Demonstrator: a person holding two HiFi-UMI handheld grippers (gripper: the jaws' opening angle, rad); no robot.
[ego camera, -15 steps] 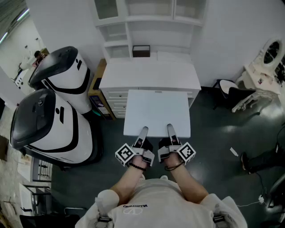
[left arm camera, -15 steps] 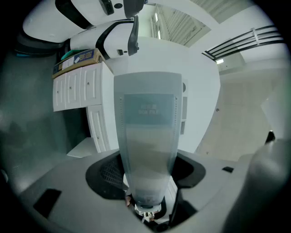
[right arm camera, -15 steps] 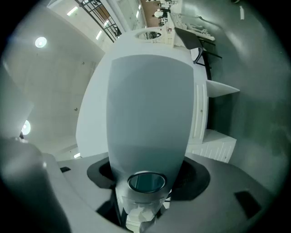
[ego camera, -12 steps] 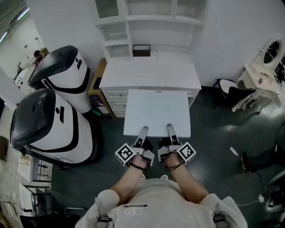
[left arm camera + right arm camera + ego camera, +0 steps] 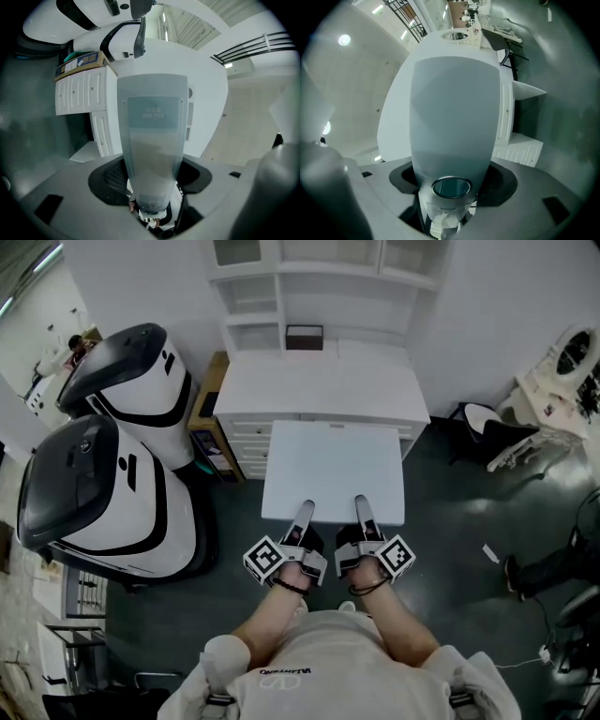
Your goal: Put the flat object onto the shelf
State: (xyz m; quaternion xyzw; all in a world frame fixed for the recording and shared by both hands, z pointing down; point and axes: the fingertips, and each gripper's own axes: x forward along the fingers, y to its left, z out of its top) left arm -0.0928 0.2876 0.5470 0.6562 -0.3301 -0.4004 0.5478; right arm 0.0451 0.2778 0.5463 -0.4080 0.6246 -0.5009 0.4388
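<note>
Flat object: a white flat board (image 5: 333,470) sat in the middle of the head view, held roughly level above the dark floor (image 5: 450,540), not on any shelf.
Board's edges: the near edge lay at the two grippers. The far edge met the front of the white cabinet (image 5: 319,390) in the picture, and it could not be told whether the two touched.
Left gripper: the left gripper (image 5: 302,514) was pinching the near edge of the board, left of its middle. One jaw lay flat on the top face. Its own view showed that jaw running up the centre of the frame against a white surface.
Right gripper: the right gripper (image 5: 362,510) was clamped on the same near edge, right of its middle and just beside the left one. Its upper jaw also lay on the top face.
Marker cubes: one marker cube (image 5: 265,561) sat below the left gripper and another (image 5: 396,556) below the right, both in the lower centre of the frame.
Shelf unit: the white shelf unit (image 5: 323,277) stood at the top centre, above and behind the cabinet.
On the shelf: a small dark box (image 5: 304,337) stood in a lower compartment.
Left of frame: two large white-and-black machines (image 5: 103,484) stood side by side next to the cabinet.
Right of frame: a chair (image 5: 487,423) stood on the floor, well apart from the board.
</note>
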